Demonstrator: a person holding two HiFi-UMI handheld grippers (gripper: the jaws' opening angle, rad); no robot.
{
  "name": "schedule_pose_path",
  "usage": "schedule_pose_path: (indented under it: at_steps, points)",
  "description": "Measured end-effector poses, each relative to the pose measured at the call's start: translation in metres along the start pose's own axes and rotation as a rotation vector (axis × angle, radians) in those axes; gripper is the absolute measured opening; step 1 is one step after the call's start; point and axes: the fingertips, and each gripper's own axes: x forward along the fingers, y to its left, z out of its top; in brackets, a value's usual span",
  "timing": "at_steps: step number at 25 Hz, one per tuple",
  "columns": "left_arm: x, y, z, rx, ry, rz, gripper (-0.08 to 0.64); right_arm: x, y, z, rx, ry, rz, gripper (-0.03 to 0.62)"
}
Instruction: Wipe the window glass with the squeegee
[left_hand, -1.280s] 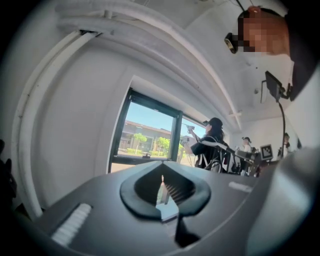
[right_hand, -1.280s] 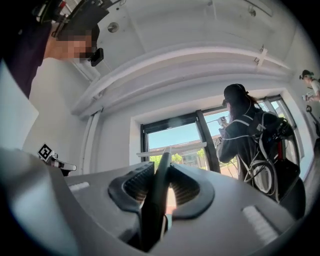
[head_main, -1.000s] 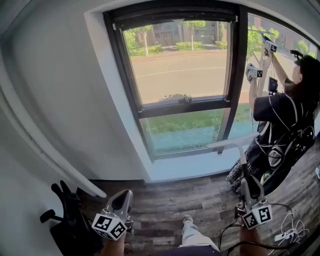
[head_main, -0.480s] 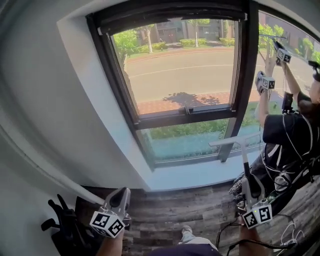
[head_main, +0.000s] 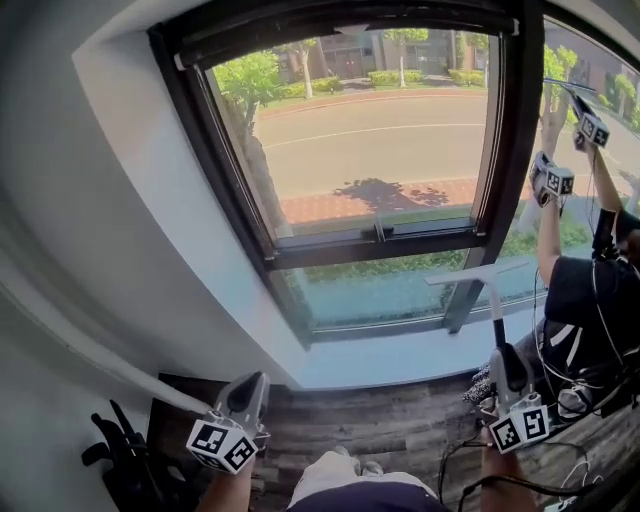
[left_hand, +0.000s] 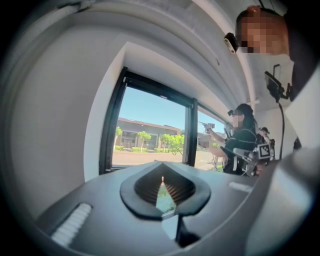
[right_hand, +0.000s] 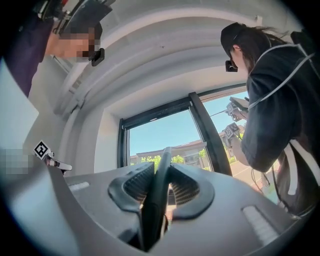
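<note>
Grey wall fills the left. Low before it the left gripper hangs over the wooden floor, its jaws drawn together on nothing, well below and apart from the window glass. The glass sits in a dark frame, a tall upper pane over a shorter lower one. Further right, the right gripper is clamped on the squeegee by its dark handle, which stands nearly upright between the jaws. The pale blade runs across the top, roughly level and tipped a little up to the right. That blade lies ahead of and above the gripper, before the lower pane's right corner, and crosses the frame's upright post. Whether rubber meets glass I cannot tell. The right hand is plainly the nearer, so I judge the coming move must carry the blade leftward and up onto the pane, long edge flat to it. At far right another person works the neighbouring window.
</note>
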Motion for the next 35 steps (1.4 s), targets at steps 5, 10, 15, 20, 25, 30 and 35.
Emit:
schedule_pose_path:
  at_steps: [5, 10, 15, 20, 25, 30, 35]
  points:
    - [0.035, 0.017, -0.002, -0.009, 0.003, -0.013, 0.005, 0.028, -0.008, -0.011, -0.005, 0.021, -0.009, 0.104]
    - [0.099, 0.036, 0.016, -0.033, -0.037, -0.069, 0.005, 0.066, -0.023, -0.003, -0.032, -0.010, -0.049, 0.104]
    - [0.174, 0.051, 0.047, -0.011, -0.059, -0.158, 0.005, 0.105, -0.036, 0.000, -0.053, -0.012, -0.106, 0.103]
    - [0.246, 0.061, 0.055, 0.036, -0.025, -0.248, 0.005, 0.153, -0.048, -0.005, -0.067, -0.003, -0.133, 0.104]
    - [0.304, 0.089, 0.061, 0.042, -0.013, -0.268, 0.005, 0.194, -0.048, -0.019, -0.097, 0.001, -0.152, 0.104]
    - [0.365, 0.104, 0.083, 0.040, -0.032, -0.344, 0.005, 0.237, -0.064, -0.022, -0.091, -0.031, -0.239, 0.104]
    - [0.399, 0.123, 0.095, 0.075, -0.055, -0.346, 0.005, 0.276, -0.059, -0.012, -0.130, -0.058, -0.226, 0.104]
